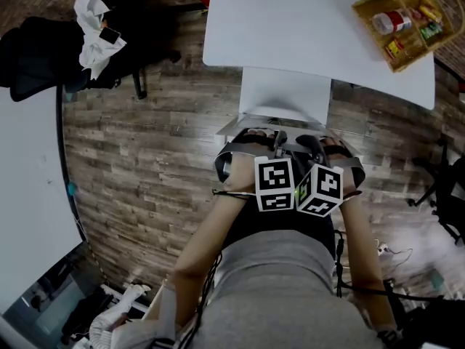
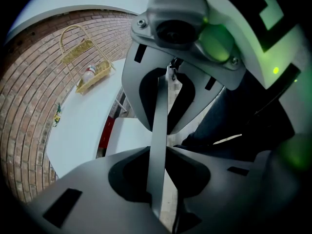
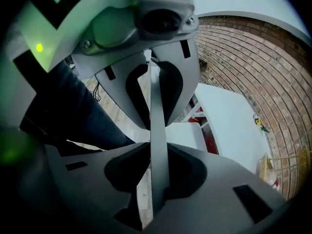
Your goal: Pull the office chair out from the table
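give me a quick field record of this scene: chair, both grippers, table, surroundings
office chair: white seat, front edge at the table's rim
backrest: thin top edge runs between both grippers' fingers
left gripper: shut on the backrest
right gripper: shut on the backrest
table: white, yellow basket at one corner
floor: wood planks
nearby: black chair with a white cloth

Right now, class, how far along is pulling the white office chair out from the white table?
Done: the left gripper and right gripper each clamp the thin top edge of the white office chair's backrest. In hand: the pull; most of its seat shows outside the edge of the white table. Left: probably draw it further out, then release.
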{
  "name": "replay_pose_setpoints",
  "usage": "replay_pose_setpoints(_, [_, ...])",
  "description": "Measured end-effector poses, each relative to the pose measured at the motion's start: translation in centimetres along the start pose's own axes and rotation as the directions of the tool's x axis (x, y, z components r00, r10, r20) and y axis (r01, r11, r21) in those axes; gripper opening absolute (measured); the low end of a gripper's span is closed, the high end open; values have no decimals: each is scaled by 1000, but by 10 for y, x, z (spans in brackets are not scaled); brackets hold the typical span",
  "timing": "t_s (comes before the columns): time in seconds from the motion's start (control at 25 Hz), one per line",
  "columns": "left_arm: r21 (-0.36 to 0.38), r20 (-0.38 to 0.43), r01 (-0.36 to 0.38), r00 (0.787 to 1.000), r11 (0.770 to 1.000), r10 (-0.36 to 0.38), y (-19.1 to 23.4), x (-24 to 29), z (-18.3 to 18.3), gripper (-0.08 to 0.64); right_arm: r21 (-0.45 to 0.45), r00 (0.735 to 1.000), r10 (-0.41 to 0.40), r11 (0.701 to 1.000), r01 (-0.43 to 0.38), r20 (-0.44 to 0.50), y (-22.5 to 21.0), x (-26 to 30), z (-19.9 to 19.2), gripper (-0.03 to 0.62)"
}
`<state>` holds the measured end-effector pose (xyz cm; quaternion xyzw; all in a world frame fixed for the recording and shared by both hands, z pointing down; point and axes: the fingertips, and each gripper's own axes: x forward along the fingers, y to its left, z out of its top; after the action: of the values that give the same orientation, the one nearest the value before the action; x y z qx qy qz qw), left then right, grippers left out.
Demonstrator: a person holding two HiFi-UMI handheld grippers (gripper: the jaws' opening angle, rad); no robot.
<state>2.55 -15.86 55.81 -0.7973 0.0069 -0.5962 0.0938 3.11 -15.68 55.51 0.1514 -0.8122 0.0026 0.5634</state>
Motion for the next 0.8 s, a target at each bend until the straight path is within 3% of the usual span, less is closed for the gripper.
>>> replay_pose_setpoints(0.8, [-81, -1, -33, 999, 996, 33, -152, -25, 7, 91, -58, 999, 48, 997, -48, 8, 150, -33, -13, 89])
